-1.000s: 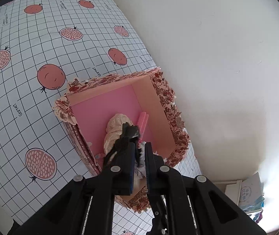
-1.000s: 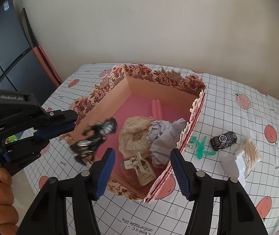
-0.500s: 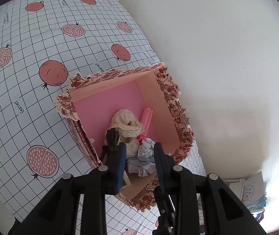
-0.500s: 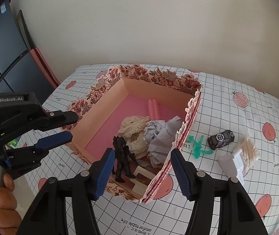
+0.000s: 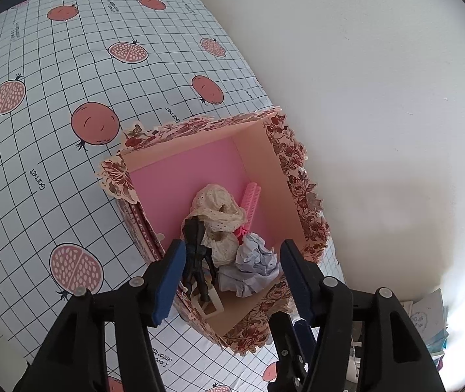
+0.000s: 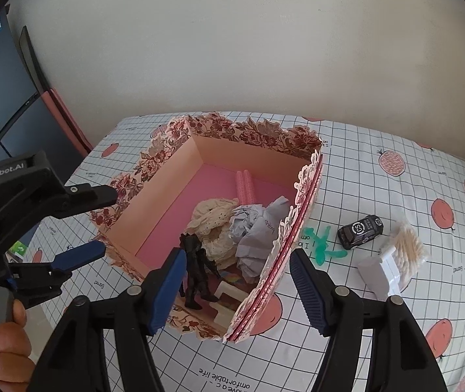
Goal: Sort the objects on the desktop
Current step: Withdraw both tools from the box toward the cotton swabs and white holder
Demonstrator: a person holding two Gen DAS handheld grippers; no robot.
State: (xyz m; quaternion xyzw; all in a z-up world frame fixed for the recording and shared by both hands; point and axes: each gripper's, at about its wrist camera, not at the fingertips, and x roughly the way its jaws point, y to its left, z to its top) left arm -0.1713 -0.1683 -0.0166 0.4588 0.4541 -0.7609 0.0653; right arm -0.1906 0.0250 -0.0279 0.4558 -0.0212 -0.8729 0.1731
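A floral paper box [image 6: 258,137] with a pink floor stands on the pomegranate-print tablecloth [image 6: 379,189]. A black toy figure [image 6: 196,271] stands upright in its near corner, free of any pad, also in the left wrist view [image 5: 196,258]. Around it lie a lace scrunchie [image 6: 214,225], crumpled paper [image 6: 255,232], a pink comb [image 6: 245,184] and a white clip [image 6: 226,297]. My left gripper [image 5: 231,281] hangs over the box's near end, jaws opening, with nothing gripped. My right gripper [image 6: 237,289] hovers above the near rim, jaws also opening and empty.
Right of the box on the cloth lie a green plastic piece [image 6: 322,245], a black toy car [image 6: 361,230], a bag of cotton swabs [image 6: 407,251] and a white case [image 6: 379,276]. The wall runs close behind the box. A hand [image 6: 4,352] holds the left gripper [image 6: 108,220].
The left gripper went from shut on the black figure to open; the figure dropped into the box's near corner and stands there. The right jaws spread a little wider.
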